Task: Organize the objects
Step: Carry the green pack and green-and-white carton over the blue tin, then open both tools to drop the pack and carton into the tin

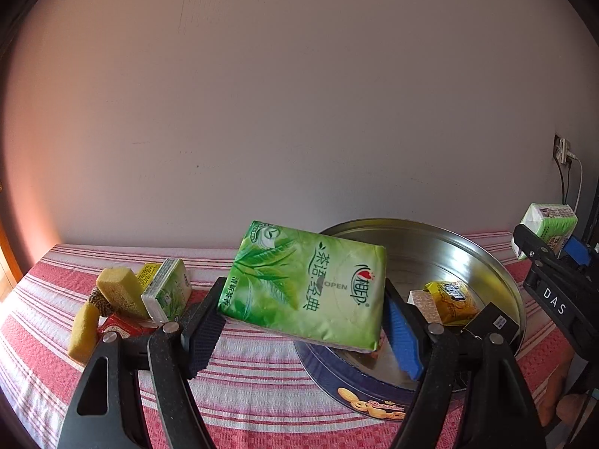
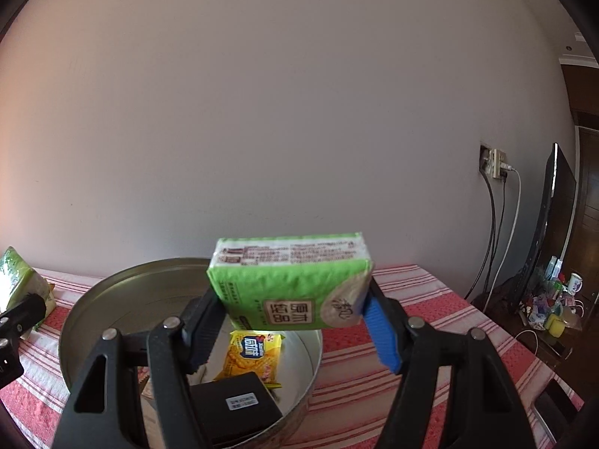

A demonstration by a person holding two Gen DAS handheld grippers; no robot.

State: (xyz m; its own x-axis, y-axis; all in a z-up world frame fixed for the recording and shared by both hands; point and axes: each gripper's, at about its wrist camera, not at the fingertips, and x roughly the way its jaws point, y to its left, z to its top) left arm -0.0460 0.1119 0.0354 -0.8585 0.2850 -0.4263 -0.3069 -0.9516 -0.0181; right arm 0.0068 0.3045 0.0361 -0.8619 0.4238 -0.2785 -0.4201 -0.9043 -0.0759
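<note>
My left gripper [image 1: 305,321] is shut on a flat green tissue pack [image 1: 307,284], held tilted over the left edge of a round metal tin [image 1: 441,247]. My right gripper [image 2: 290,321] is shut on a smaller green tissue pack [image 2: 290,280], lifted above the same tin [image 2: 97,299]. That gripper and its pack [image 1: 548,224] also show at the far right of the left wrist view. Inside the tin lie a yellow snack packet [image 2: 252,355] and a black box [image 2: 234,406]. The large pack's end [image 2: 15,277] shows at the left edge of the right wrist view.
A red and white striped cloth [image 1: 262,374] covers the table. At its left lie two yellow sponges [image 1: 119,292], a small green tissue pack [image 1: 168,293], a red packet [image 1: 119,327] and a scourer. A wall socket with cables [image 2: 494,164] and a dark screen [image 2: 550,224] stand to the right.
</note>
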